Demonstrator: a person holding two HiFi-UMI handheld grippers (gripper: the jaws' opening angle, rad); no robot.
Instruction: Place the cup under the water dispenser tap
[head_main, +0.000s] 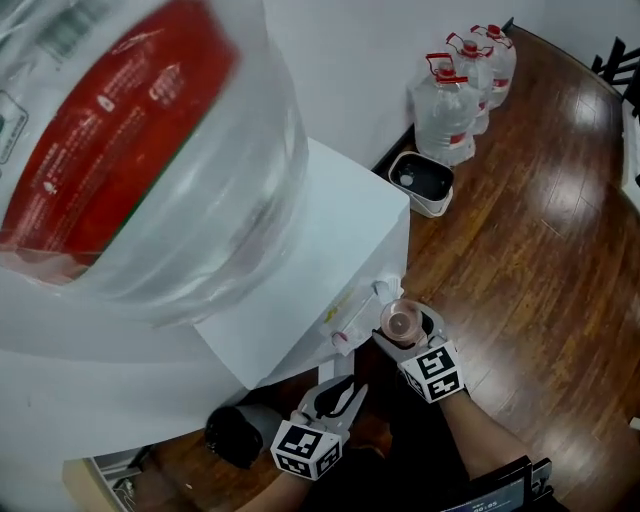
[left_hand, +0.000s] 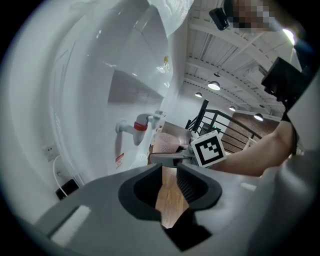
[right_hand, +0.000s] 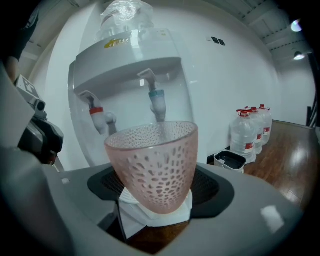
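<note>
A pink, dimpled translucent cup (right_hand: 155, 165) stands upright between the pads of my right gripper (right_hand: 155, 189), which is shut on it; a white folded pad (right_hand: 131, 216) lies under its base. Ahead of the cup, the white water dispenser (right_hand: 125, 55) shows a red tap (right_hand: 100, 117) and a blue tap (right_hand: 156, 100), both above the cup's rim. In the head view the cup (head_main: 401, 320) and right gripper (head_main: 406, 332) sit just in front of the taps (head_main: 352, 318). My left gripper (head_main: 345, 390) hangs lower left, its fingers together with nothing between them. The left gripper view shows the left gripper (left_hand: 167, 172) and the cup (left_hand: 165, 142).
A large water bottle (head_main: 150, 150) tops the dispenser (head_main: 330, 230). Three spare water jugs (head_main: 460, 90) and a white bin (head_main: 420, 182) stand by the wall on the wooden floor (head_main: 540, 250). A dark round object (head_main: 235, 432) lies by the dispenser's left foot.
</note>
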